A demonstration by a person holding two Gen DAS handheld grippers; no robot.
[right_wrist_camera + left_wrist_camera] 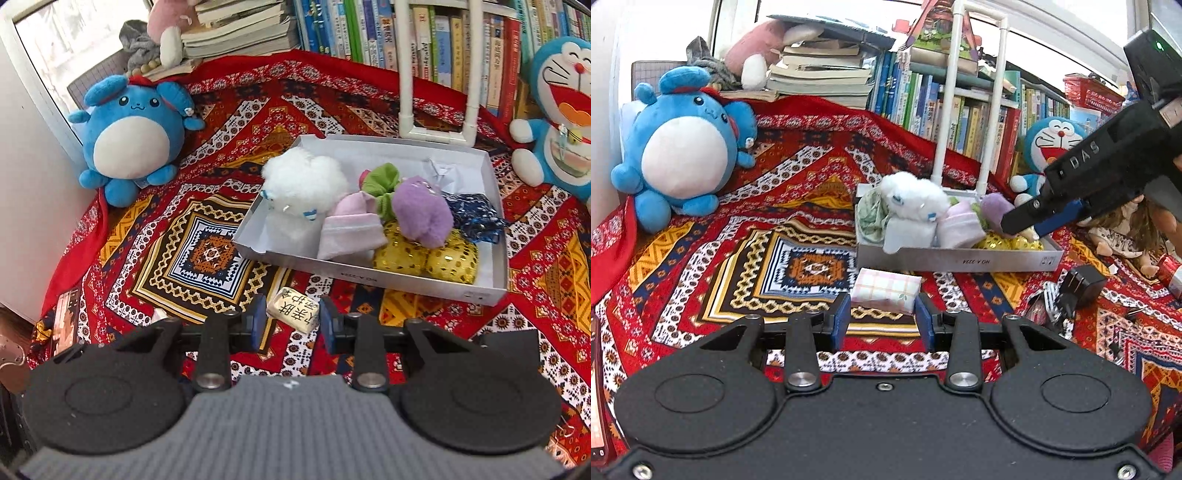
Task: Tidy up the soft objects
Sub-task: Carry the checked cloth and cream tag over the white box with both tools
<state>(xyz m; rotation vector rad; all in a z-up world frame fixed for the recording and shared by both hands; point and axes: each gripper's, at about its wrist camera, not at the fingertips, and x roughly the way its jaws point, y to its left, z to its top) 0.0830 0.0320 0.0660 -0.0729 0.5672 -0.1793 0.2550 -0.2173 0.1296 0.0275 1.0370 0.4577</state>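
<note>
Packets sit pinched in both tools: the left hand-held gripper (882, 319) grips a pastel checked tissue pack (885, 289), the right hand-held gripper (293, 319) a small cream packet with dark printed characters (293, 309), each short of the near wall of the grey box (369, 269) on the red patterned cloth (207, 236). Box is crowded, with the white plush (304, 184), purple plush (421, 210) and gold pouches (424, 258) inside, so carry each packet clear over that near wall, aim for the bare corner beside the white plush, and release only once it rests low, or it may tumble back out
</note>
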